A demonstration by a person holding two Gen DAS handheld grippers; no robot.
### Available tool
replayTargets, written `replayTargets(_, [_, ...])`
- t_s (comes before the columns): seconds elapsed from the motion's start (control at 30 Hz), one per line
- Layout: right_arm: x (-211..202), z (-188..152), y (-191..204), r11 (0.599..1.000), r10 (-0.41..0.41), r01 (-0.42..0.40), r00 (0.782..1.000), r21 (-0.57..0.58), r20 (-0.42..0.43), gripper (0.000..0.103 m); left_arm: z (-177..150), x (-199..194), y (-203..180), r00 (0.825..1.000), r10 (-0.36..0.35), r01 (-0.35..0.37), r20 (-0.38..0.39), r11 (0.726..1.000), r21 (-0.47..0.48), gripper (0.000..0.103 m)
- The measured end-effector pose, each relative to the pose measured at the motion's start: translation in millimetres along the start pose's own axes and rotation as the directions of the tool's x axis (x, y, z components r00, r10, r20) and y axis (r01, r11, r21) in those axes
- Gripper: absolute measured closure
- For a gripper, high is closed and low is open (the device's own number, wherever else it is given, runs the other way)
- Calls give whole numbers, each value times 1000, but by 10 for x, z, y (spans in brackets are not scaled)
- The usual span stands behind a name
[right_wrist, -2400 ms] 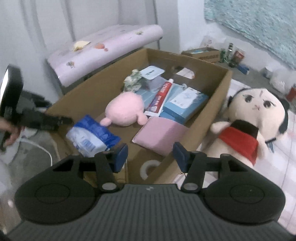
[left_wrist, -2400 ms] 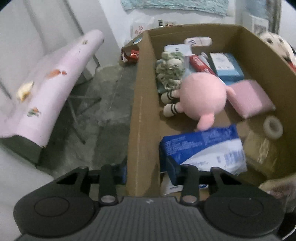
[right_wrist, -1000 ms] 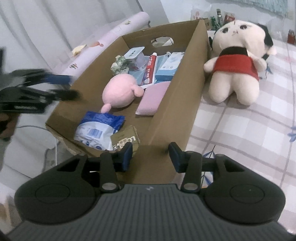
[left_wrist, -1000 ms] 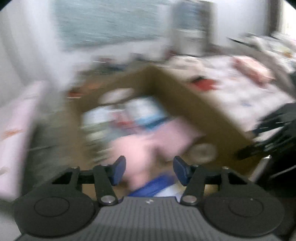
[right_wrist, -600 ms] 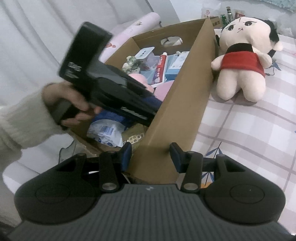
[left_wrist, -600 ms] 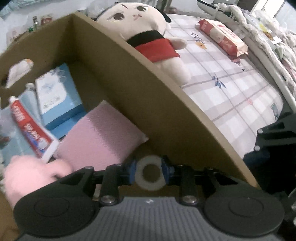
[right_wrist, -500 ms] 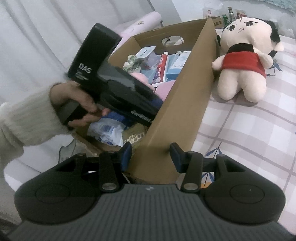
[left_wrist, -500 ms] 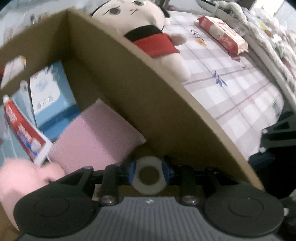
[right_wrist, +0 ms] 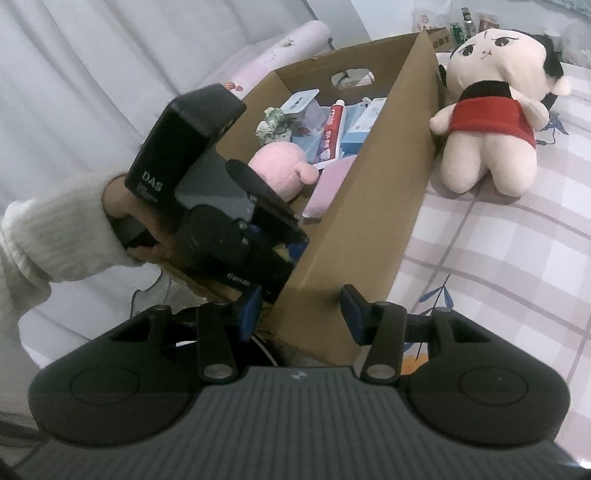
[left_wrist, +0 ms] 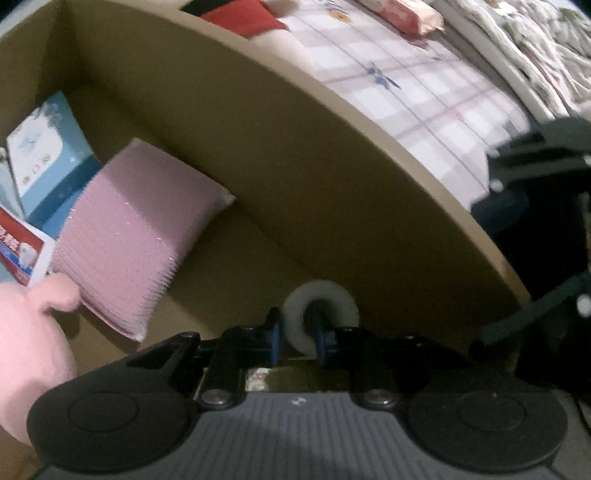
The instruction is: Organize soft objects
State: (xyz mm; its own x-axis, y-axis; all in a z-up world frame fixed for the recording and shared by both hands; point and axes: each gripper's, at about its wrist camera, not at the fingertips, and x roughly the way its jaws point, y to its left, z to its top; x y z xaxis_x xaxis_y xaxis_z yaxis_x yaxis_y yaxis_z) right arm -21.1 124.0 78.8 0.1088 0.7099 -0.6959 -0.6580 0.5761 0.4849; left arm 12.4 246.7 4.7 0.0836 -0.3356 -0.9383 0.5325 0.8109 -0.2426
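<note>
This is a bedroom in a home: a bed (right_wrist: 517, 258) with a checked sheet, a doll (right_wrist: 491, 103) on it, and white curtains (right_wrist: 74, 92).

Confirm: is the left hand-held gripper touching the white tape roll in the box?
Touching. The left wrist view shows the left hand-held gripper closed on the white tape roll's wall, one finger inside its hole.

Bed (right_wrist: 517, 258) with checked pink-and-white sheet, cardboard box (right_wrist: 362, 221) standing on it, plush doll (right_wrist: 491, 110) in red dress lying just beside the box, pink packet (left_wrist: 402, 11) farther off on the sheet
</note>
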Motion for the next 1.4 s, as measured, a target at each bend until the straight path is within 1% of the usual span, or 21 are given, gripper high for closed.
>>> replayTargets(0.03, [-8, 4, 6, 1000, 1, -1, 1000, -3, 0, 56, -13, -12, 4, 1000, -6, 6, -10, 1000, 1, 78])
replayTargets(0.07, [-12, 6, 13, 1000, 0, 0, 1000, -8, 1, 56, -26, -53, 13, 1000, 6, -6, -3, 1000, -14, 70])
replayTargets(0.13, [-24, 8, 32, 1000, -1, 1, 1000, -16, 4, 56, -46, -207, 39, 998, 43, -42, 51, 999, -35, 56])
replayTargets(0.17, [-30, 9, 39, 1000, -2, 2, 1000, -20, 5, 56, -64, -336, 83, 995, 52, -47, 90, 998, -51, 56])
replayTargets(0.23, [-40, 12, 54, 1000, -4, 4, 1000, -29, 6, 56, -93, -509, 198, 991, 71, -59, 116, 993, -105, 55])
replayTargets(0.3, [-46, 15, 59, 999, -4, 4, 1000, -34, 5, 56, -115, -569, 284, 988, 128, -114, 90, 983, -141, 52])
replayTargets(0.37, [-56, 15, 63, 999, -2, 3, 1000, -33, 6, 56, -152, -514, 321, 986, 167, -160, 29, 974, -158, 52])
replayTargets(0.43, [-57, 13, 59, 1000, -2, 2, 1000, -30, 8, 56, -160, -421, 336, 989, 150, -149, -5, 973, -176, 52])
replayTargets(0.5, [-53, 10, 58, 1000, -3, 3, 1000, -30, 9, 56, -187, -276, 318, 995, 89, -94, -41, 981, -169, 58])
replayTargets(0.57, [-54, 12, 62, 1000, -3, 3, 1000, -29, 6, 55, -145, -202, 224, 998, 56, -60, -35, 991, -118, 58])
replayTargets(0.63, [-49, 14, 58, 1000, -4, 4, 1000, -26, 4, 55, -92, -190, 95, 998, 61, -61, -36, 998, -14, 58])
replayTargets(0.7, [-52, 22, 57, 1000, -2, 2, 1000, -21, 3, 55, -57, -160, -47, 997, 69, -64, -47, 993, 97, 58])
replayTargets(0.77, [-50, 26, 52, 1000, -1, 1, 1000, -16, 3, 55, -28, -120, -129, 996, 62, -51, -60, 985, 164, 58])
replayTargets(0.8, [-52, 25, 51, 1000, 0, 0, 1000, -16, 4, 55, -22, -105, -149, 996, 64, -52, -63, 982, 180, 58])
replayTargets(0.9, [-56, 21, 41, 1000, 2, -2, 1000, -10, 5, 55, 3, -77, -146, 997, 50, -41, -56, 987, 156, 58])
replayTargets(1.0, [-67, 22, 48, 1000, 5, -5, 1000, -14, 10, 55, -31, -184, -85, 998, 56, -54, -15, 994, 95, 50])
replayTargets(1.07, [-72, 19, 53, 1000, 5, -5, 1000, -16, 13, 55, -87, -374, -31, 995, 71, -74, 68, 996, 47, 35])
replayTargets(1.17, [-108, 26, 64, 1000, 9, -9, 999, -17, 31, 55, -196, -694, -27, 980, 109, -103, 163, 994, -49, 33])
replayTargets(1.23, [-153, 38, 82, 1000, 11, -9, 999, -20, 51, 55, -258, -850, -74, 962, 191, -170, 196, 978, -118, 33])
replayTargets(1.33, [-240, 43, 128, 1000, -10, 12, 996, -29, 87, 54, -359, -1040, -200, 916, 329, -294, 228, 940, -174, 30])
replayTargets(1.4, [-291, 50, 152, 999, -20, 23, 995, -26, 103, 54, -404, -1097, -268, 874, 419, -381, 244, 905, -189, 32])
